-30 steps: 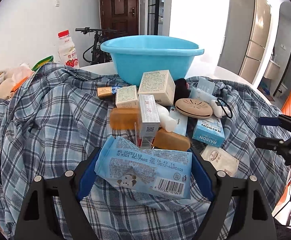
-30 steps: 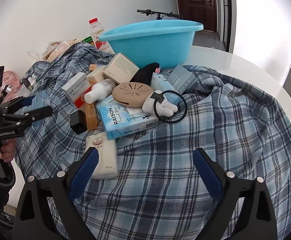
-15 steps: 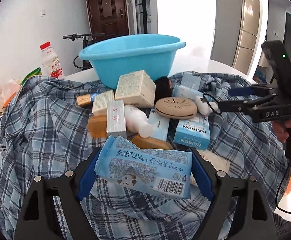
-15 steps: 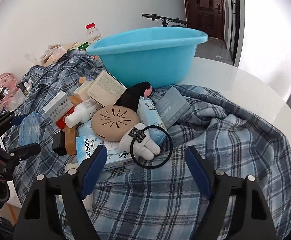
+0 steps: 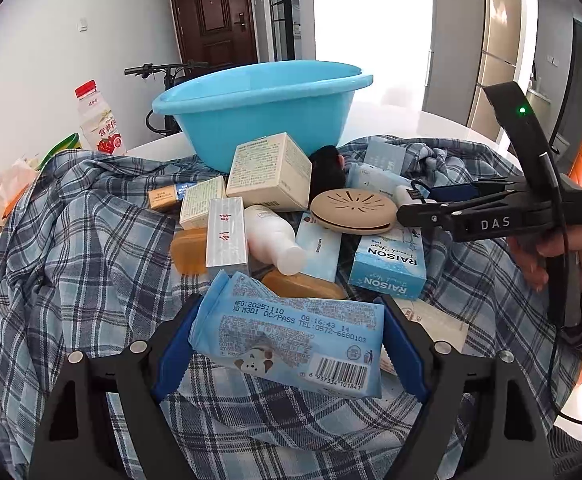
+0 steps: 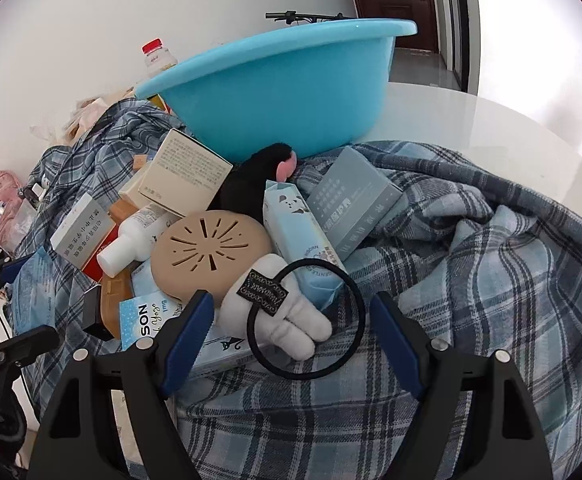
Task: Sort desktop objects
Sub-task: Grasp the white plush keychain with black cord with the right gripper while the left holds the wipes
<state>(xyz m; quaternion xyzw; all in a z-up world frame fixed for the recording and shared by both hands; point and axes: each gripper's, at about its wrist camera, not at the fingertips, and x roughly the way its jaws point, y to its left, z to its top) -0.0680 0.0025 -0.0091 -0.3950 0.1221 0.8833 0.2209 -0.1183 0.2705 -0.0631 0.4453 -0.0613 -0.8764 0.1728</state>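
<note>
My left gripper (image 5: pixel 287 344) is shut on a light blue wipes packet (image 5: pixel 291 340), held low in front of the pile. My right gripper (image 6: pixel 291 336) is open; its fingers stand either side of a white plush paw (image 6: pixel 283 316) with a black hair tie (image 6: pixel 303 324) around it. The right gripper also shows in the left wrist view (image 5: pixel 431 206), beside a tan round vented case (image 5: pixel 353 210). A blue basin (image 5: pixel 267 112) stands behind the pile of boxes, a white bottle (image 5: pixel 275 238) and amber soap bars on a plaid cloth (image 5: pixel 71 240).
A blue RAISON box (image 5: pixel 389 264) lies right of the pile. A grey-blue box (image 6: pixel 355 204) and a black plush (image 6: pixel 251 184) lie near the basin (image 6: pixel 283 84). A red-capped drink bottle (image 5: pixel 97 120) stands at the left. The white table (image 6: pixel 491 120) shows bare at the right.
My right gripper has moved forward into the pile and now straddles the plush paw and hair tie. My left gripper still holds the wipes packet, its view turned slightly left.
</note>
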